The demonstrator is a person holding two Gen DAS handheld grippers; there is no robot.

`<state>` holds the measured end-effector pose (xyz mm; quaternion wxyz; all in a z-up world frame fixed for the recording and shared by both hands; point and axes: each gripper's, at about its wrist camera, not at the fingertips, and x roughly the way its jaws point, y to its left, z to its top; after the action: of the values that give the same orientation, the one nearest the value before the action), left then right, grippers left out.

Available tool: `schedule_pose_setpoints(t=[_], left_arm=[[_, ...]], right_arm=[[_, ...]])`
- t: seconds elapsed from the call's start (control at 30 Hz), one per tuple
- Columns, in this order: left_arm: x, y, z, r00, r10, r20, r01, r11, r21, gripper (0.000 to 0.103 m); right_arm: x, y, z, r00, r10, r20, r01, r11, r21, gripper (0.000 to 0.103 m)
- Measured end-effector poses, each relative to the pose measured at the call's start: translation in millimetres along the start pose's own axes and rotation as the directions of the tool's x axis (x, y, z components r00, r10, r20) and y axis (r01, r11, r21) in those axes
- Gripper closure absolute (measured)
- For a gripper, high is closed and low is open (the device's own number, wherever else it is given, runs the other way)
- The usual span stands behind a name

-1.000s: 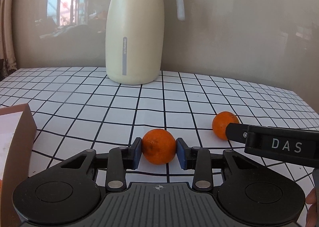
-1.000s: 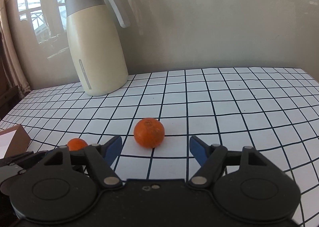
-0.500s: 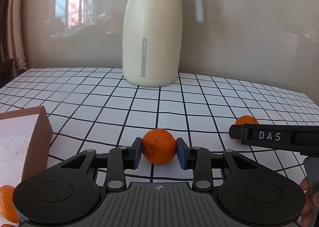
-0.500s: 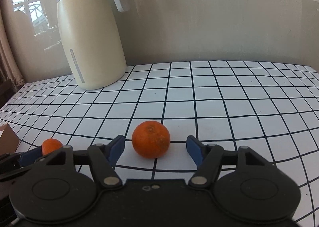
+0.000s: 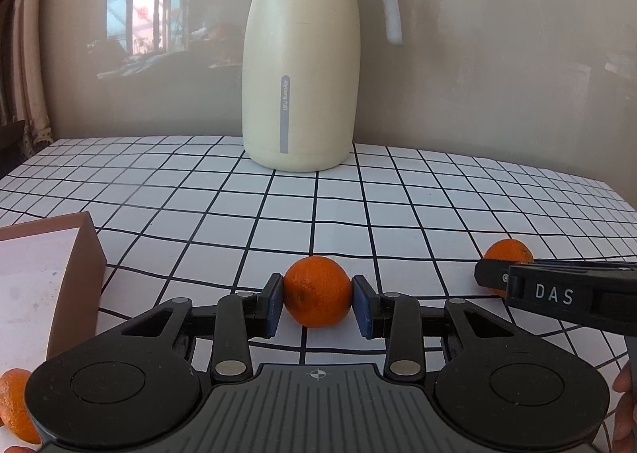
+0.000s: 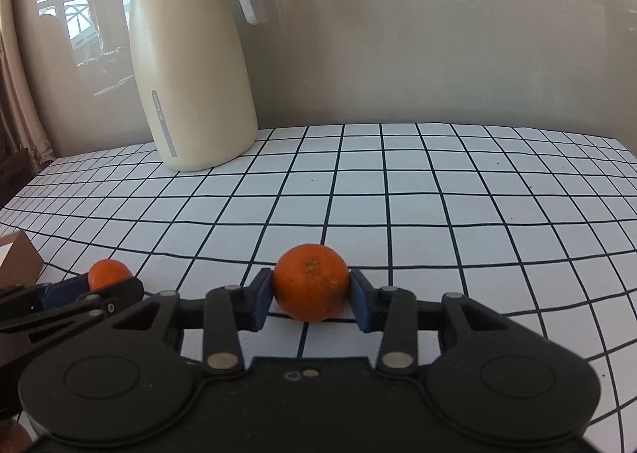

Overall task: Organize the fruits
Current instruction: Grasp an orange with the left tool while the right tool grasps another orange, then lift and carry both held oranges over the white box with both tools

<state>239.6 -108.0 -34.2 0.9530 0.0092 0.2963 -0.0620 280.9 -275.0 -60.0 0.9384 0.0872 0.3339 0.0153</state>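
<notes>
In the left wrist view my left gripper (image 5: 317, 303) is shut on a tangerine (image 5: 317, 291), blue pads pressed on both its sides. In the right wrist view the jaws of my right gripper (image 6: 311, 297) are closing, and their blue pads touch both sides of a second tangerine (image 6: 310, 281) sitting on the checked tablecloth. From the left camera that second tangerine (image 5: 507, 253) shows half hidden behind the right gripper's black finger marked DAS. From the right camera the first tangerine (image 6: 108, 273) peeks out at the far left. A third tangerine (image 5: 16, 405) lies in the bottom left corner.
A cream thermos jug (image 5: 300, 66) with a grey lid stands at the back of the table (image 5: 398, 198), near the wall. A brown box with a white inside (image 5: 47, 285) sits at the left. A person's fingers (image 5: 625, 405) show at the right edge.
The right gripper's jaws have closed from wide apart onto the second tangerine. The left gripper has kept its grip on its tangerine, while its view has swung left, showing more of the box.
</notes>
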Motion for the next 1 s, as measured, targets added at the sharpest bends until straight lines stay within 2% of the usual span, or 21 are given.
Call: schedule_pose_setpoints(t=[0.47,0.77,1.0], left_arm=[[-38.9,9.5,-21.8,0.998,-0.065,-0.015,0.065,0.998,0.015,0.066],[-68.2,14.3,-35.4,0.996,-0.090,-0.007,0.090,0.995,0.039,0.066],[-90.4,18.0,-42.0,0.995,-0.100,0.009,0.100,0.994,0.053,0.066]], right_arm=[[-59.8,13.1,-31.1,0.999,0.048,0.004,-0.048,0.999,0.022,0.071],[-88.9,21.8,-52.7,0.999,0.040,-0.001,-0.040,0.999,0.013,0.071],[-107.2,32.5,-60.9,0.999,0.041,0.026,-0.041,0.999,0.006,0.071]])
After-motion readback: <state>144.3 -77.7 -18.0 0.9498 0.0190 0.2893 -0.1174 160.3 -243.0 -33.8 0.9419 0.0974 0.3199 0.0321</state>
